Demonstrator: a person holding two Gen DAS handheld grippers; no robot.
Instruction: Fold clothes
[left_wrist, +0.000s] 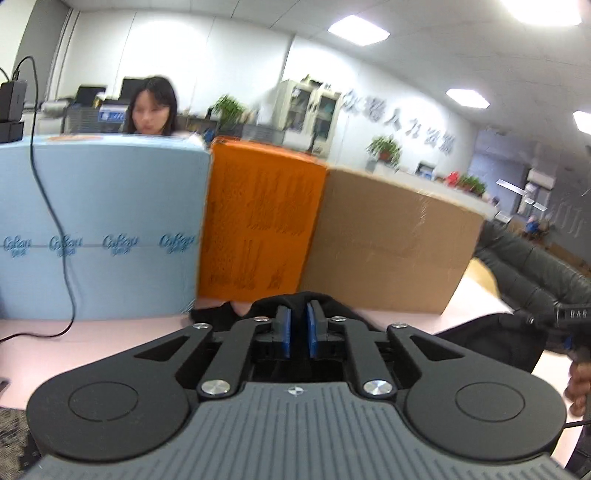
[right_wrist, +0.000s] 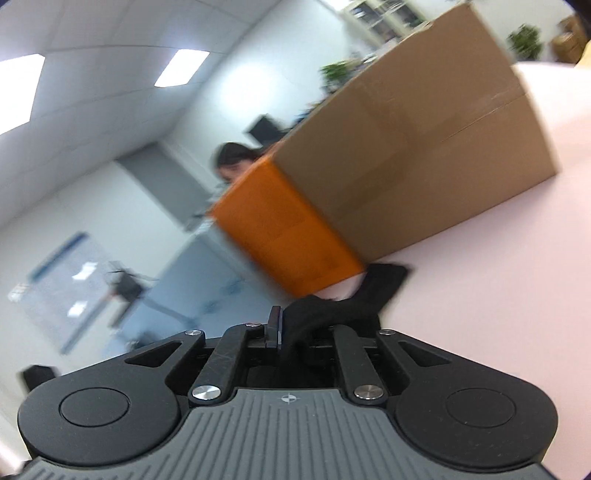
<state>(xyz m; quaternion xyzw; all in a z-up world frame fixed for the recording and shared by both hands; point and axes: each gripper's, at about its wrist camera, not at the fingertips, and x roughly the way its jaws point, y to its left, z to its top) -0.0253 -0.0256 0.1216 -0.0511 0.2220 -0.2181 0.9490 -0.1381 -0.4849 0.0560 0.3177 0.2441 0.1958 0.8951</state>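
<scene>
Left wrist view. The left gripper (left_wrist: 298, 325) points forward and a little downward over a pale pink table (left_wrist: 110, 343). Its blue pads (left_wrist: 283, 332) stand close together with a narrow gap showing on the near side. At the tips, black cloth (left_wrist: 314, 301) bunches around and between them, so the fingers look clenched on the garment; the actual pinch point is hidden by the fabric. More of the same black cloth lies lower right on the table. At the far right edge part of the other tool and a hand (left_wrist: 578, 384) on its grip come into view. Behind the garment three boxes stand in a row on the table, touching side to side: a light blue box (left_wrist: 103, 229), an orange box (left_wrist: 258, 218), and a brown cardboard box (left_wrist: 391, 240). A black cable (left_wrist: 48, 206) hangs down the blue box's front. A person (left_wrist: 151, 107) sits beyond the boxes, blurred.

Right wrist view. The frame is rolled, with the table tilting up to the right. The right gripper (right_wrist: 286, 328) has its fingers drawn tight on a fold of the black cloth (right_wrist: 321, 314); one blue-edged pad (right_wrist: 275, 326) shows on the left, the other is covered by fabric. From the grip the cloth trails forward to the table, its far end lying just beside the base of the orange box (right_wrist: 284, 236). The brown cardboard box (right_wrist: 417, 162) adjoins it. Picture heavily motion-blurred.
</scene>
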